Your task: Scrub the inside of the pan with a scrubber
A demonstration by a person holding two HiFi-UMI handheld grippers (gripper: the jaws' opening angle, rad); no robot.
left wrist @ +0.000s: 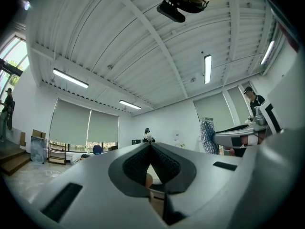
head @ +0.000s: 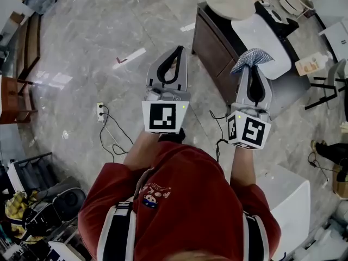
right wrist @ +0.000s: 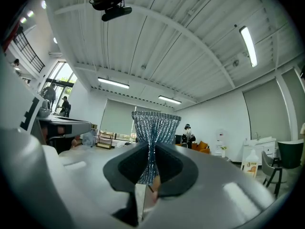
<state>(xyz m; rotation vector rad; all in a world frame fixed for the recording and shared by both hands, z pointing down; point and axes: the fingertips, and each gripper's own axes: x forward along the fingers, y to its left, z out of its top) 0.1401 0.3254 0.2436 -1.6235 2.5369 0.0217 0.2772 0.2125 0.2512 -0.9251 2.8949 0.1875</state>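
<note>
The fingers (right wrist: 128, 166) of the right gripper (right wrist: 151, 146) are clamped together on the scrubber (right wrist: 155, 128). It is a glittering silver-blue mesh cloth, pinched at its waist so that it fans out above the jaw tips and hangs in a short tail below them. The fingers (left wrist: 136, 163) of the left gripper (left wrist: 150, 144) are pressed together tip to tip with nothing between them, so I record that gripper as empty. Both gripper views look out level across the room and up at the ceiling, not down at any work surface. In the head view I see the left gripper (head: 178, 49) and the right gripper (head: 250, 65) held out in front of the person, side by side and apart, over open floor (head: 98, 42). The scrubber (head: 251, 57) shows against the near corner of a dark cabinet (head: 212, 42) and touches nothing but the jaws. I cannot identify the pan in any view; a pale round item (head: 228, 0) on the cabinet is too indistinct to name. My assessment: the scrubber is secured, no scrubbing contact has begun, and locating the pan, steadying it and scrubbing its inside all remain.
</note>
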